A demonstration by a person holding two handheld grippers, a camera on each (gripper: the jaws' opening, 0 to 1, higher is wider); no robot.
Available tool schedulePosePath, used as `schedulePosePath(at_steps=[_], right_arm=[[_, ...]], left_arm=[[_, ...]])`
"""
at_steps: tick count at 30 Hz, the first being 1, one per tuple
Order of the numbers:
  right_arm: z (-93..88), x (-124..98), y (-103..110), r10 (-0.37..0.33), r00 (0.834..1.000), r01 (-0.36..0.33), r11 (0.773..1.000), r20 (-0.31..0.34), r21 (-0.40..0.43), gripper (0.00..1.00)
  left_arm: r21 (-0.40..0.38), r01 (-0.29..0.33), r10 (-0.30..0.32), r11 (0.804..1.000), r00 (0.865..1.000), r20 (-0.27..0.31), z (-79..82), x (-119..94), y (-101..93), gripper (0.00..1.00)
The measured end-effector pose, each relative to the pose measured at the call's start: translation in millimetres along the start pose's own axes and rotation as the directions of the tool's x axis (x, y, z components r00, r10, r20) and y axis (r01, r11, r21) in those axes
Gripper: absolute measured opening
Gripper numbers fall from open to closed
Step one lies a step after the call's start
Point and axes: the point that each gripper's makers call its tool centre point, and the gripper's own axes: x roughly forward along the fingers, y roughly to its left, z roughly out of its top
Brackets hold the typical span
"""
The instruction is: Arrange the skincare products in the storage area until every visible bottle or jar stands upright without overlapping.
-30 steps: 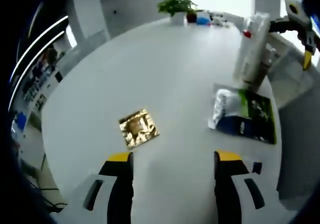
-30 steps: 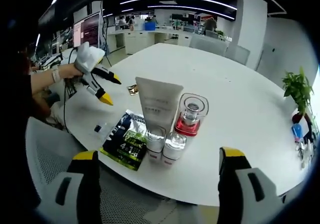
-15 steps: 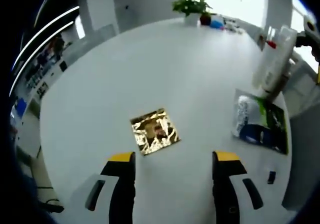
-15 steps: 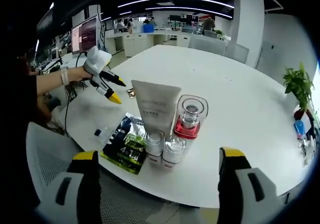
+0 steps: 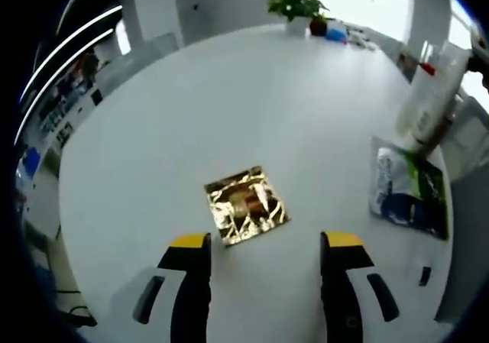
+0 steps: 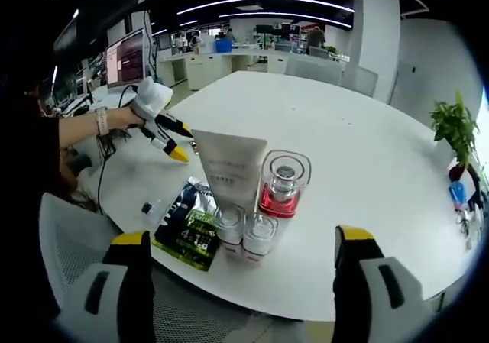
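The left gripper view looks steeply down onto the white surface (image 5: 229,106) from above its near edge, close over a gold sachet (image 5: 245,205) just ahead of its tool (image 5: 264,245); it faces across towards a plant (image 5: 299,4) on the far side. The right gripper view sits lower, off the surface's edge, looking nearly level across it and close to a tube (image 6: 228,167) and red bottle (image 6: 282,184). Both views share the surface, the tube, the dark packet (image 5: 407,193) and the plant; the right gripper view also takes in the left tool (image 6: 177,140).
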Motion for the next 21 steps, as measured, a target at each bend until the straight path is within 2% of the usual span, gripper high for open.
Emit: schedulePosePath(at_steps=[8, 21], right_arm=[[-3.3, -1.8, -4.2, -0.012, 1.0, 0.012, 1.0, -0.01, 0.001, 1.0], [-6.3, -2.4, -4.5, -0.019, 1.0, 0.019, 1.0, -0.014, 0.005, 1.0]], left_arm=[[-0.019, 0.033, -0.033, 0.999, 0.999, -0.014, -1.7, 4.6, -5.8, 0.51], [-0.041, 0.023, -0.024, 0.999, 1.0, -0.018, -1.1, 4.2, -3.1, 0.51]])
